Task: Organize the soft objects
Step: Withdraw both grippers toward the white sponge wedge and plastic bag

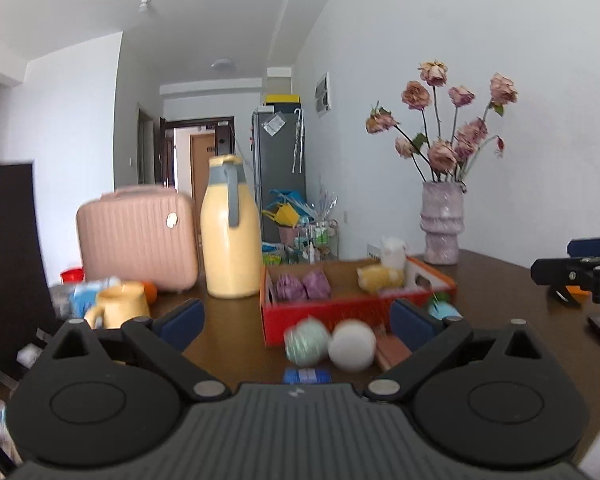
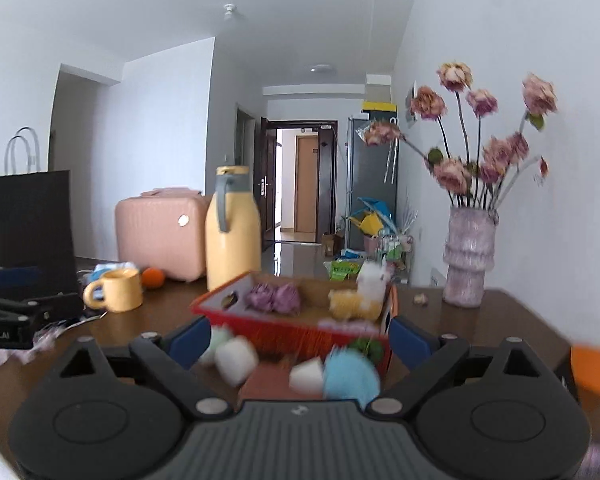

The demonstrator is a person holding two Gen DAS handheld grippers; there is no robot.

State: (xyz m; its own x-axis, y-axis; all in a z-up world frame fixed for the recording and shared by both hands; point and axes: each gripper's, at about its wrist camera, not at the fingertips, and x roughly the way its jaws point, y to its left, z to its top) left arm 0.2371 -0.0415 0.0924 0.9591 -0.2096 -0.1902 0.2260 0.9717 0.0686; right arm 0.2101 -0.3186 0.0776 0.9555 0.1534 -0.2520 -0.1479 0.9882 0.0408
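A red cardboard box (image 1: 340, 311) sits mid-table holding two purple soft balls (image 1: 302, 286) and a yellow plush (image 1: 380, 277). In front of it lie a pale green ball (image 1: 306, 345), a white ball (image 1: 352, 345) and a blue ball (image 1: 444, 310). My left gripper (image 1: 296, 322) is open just short of the green and white balls, holding nothing. In the right wrist view, my right gripper (image 2: 300, 340) is open before the box (image 2: 300, 334). A white ball (image 2: 236, 360) and a fuzzy blue ball (image 2: 350, 374) lie blurred between its fingers, untouched. Each gripper shows at the other view's edge.
A yellow jug (image 1: 230, 236), a pink case (image 1: 138, 236), a yellow mug (image 1: 120, 308) and an orange (image 2: 153, 278) stand left of the box. A vase of dried roses (image 1: 442, 224) stands at the back right. A black bag (image 2: 28, 216) is at far left.
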